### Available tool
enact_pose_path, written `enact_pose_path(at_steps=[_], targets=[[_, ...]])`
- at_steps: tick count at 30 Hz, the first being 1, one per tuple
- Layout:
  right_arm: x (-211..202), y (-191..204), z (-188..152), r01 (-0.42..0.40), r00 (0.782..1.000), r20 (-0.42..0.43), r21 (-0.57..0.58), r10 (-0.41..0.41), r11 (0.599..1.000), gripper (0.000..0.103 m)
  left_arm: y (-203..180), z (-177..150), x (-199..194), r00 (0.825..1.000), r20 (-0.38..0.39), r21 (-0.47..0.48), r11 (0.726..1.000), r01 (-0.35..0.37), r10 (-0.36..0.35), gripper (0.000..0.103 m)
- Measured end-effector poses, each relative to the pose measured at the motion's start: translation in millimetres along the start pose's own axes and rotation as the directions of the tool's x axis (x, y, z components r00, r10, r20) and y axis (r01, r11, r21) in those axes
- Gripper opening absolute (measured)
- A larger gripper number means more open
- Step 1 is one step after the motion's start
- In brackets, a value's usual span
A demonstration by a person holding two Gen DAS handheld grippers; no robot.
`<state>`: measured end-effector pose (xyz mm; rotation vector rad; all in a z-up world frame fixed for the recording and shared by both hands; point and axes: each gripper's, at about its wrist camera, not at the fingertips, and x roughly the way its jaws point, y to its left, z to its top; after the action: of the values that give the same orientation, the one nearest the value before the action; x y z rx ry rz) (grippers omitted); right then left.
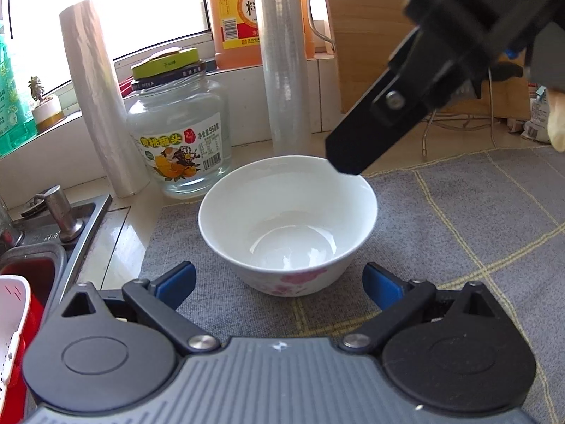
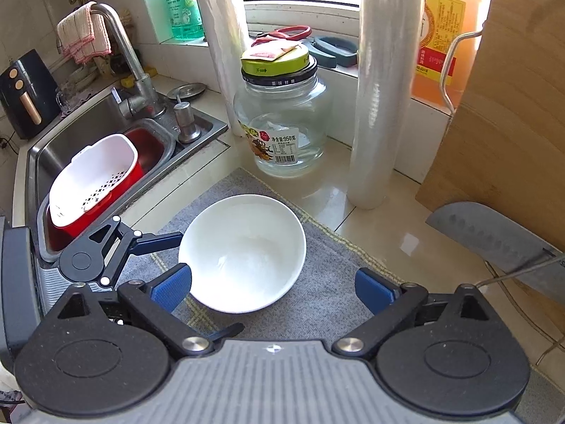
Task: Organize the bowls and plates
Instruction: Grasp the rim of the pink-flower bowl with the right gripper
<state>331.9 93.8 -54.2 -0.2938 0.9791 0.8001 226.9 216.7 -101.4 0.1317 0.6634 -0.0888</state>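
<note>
Bowl (image 1: 287,224): white glazed ceramic, rigid, slippery, breakable, probably light; upright on grey mat (image 1: 459,219). Grip rim wall. Left gripper (image 1: 279,282), right gripper (image 2: 273,284): both wide, empty.

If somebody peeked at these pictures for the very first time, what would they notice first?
Most likely the white bowl, sitting empty and upright in the middle of the grey mat, with both open grippers, left gripper and right gripper, pointed at it. Next comes the big glass jar with the green lid, standing behind the bowl between two tall rolls of plastic wrap. Left of the mat, a red-and-white colander sits in the sink.
</note>
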Motion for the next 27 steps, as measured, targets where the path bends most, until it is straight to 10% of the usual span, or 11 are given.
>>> enact_pose_path(at_steps=[27], targets=[[63.6, -0.7, 21.1, -0.064, 0.995, -0.080, -0.027, 0.062, 0.998, 0.070, 5.3, 7.2, 7.1, 0.997, 0.037, 0.023, 0.998, 0.060, -0.060, 0.091]])
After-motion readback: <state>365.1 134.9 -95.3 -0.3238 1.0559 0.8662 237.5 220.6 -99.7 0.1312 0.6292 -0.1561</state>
